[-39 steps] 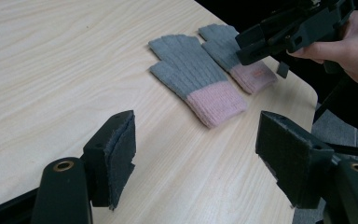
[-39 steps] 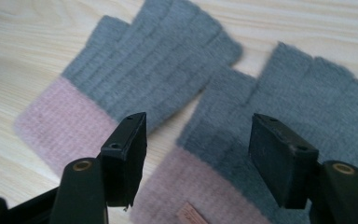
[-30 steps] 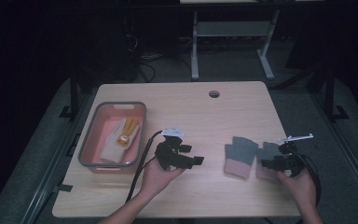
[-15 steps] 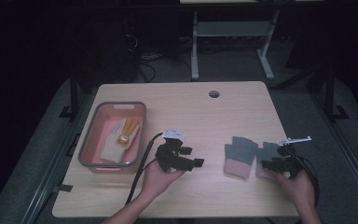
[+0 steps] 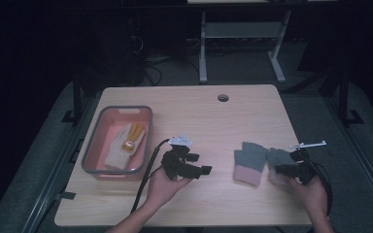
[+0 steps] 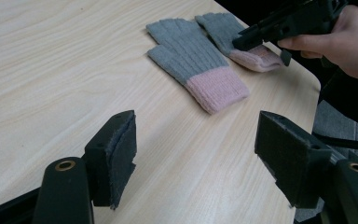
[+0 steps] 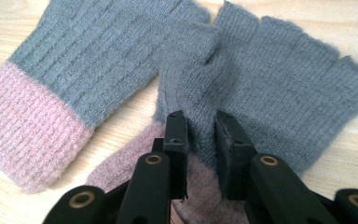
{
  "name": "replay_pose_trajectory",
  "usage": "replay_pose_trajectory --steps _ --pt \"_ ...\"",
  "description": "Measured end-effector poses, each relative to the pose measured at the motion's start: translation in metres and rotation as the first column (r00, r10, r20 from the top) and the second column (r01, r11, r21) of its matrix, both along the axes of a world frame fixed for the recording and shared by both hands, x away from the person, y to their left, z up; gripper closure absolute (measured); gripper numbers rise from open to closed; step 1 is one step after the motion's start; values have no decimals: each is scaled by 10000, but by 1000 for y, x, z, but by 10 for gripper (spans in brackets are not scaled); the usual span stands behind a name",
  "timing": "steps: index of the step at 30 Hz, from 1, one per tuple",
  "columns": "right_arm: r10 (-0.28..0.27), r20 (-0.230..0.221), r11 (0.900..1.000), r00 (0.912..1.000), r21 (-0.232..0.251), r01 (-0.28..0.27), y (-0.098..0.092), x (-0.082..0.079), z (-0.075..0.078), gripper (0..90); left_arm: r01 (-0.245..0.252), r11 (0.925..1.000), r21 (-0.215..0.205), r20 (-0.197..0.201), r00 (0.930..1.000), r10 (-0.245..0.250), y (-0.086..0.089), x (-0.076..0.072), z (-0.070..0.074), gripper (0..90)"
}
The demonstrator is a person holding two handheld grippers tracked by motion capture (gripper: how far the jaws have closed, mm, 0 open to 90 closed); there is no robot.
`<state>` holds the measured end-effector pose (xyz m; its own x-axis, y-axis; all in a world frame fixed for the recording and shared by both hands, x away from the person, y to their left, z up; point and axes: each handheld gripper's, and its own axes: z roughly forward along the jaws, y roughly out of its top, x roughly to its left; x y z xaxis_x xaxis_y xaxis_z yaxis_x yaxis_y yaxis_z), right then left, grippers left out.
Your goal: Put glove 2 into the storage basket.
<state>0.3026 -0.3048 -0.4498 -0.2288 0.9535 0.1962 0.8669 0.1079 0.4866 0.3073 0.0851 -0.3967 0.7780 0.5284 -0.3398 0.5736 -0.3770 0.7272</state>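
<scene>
The right gripper view shows the right gripper (image 7: 200, 140), its jaws just closing, pinching a raised fold of the grey knitted glove with pink cuff (image 7: 279, 84). The glove lies near the wooden worktop's (image 5: 213, 121) right edge, fingers pointing to the far edge, cuff nearest the person. The left gripper (image 6: 196, 154) hangs spread wide over bare wood.

Desk: the pale wooden desk (image 5: 199, 116) carries everything.
Left side: the pink plastic bin with a grey rim (image 5: 95, 160) sits near the left edge; a cream and yellow knitted glove (image 5: 125, 143) lies in it.
Middle: my left gripper (image 5: 205, 170) is over the desk, just right of the bin.
Right side: two grey knitted gloves with pink cuffs lie side by side, the nearer-centre glove (image 5: 249, 161) left of the outer glove (image 7: 279, 88).
Far right: my right gripper (image 7: 200, 135) is on the outer glove's palm, a fold of it between the jaws.
</scene>
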Motion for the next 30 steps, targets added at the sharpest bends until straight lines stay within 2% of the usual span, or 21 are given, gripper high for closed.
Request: replay_pose_trajectory --steps 4,9,16,22,23,24,25,26,30 --pt "-117 85 9999 9999 66 116 0 -3 3 776 -50 10000 -2 -12 10000 50 1 1 0 292" --pt "-197 543 9996 9983 235 184 5 -7 17 778 -65 10000 -12 -4 10000 65 0 1 0 292" --pt "353 888 9990 9954 259 -378 33 -6 33 776 -29 10000 18 75 10000 28 0 -1 0 292" --pt "745 1088 9960 9913 407 -793 52 -3 33 770 -78 10000 5 59 10000 78 3 -1 -1 292" --pt "701 985 9959 9927 492 -753 55 -3 33 770 -58 10000 37 43 10000 57 3 0 -1 291" --pt "832 1165 9952 9897 421 -886 57 -1 33 769 -61 10000 55 32 10000 61 3 0 -2 291" --pt "713 1089 9954 9915 560 -778 60 -1 33 767 -70 10000 23 16 10000 70 3 -1 -2 291" --pt "867 1232 9942 9886 533 -938 61 1 33 766 -73 10000 24 21 10000 73 2 -1 -2 291" --pt "918 1181 9926 9887 680 -1003 72 7 32 763 -102 9999 -46 87 9999 103 1 -1 -3 292"
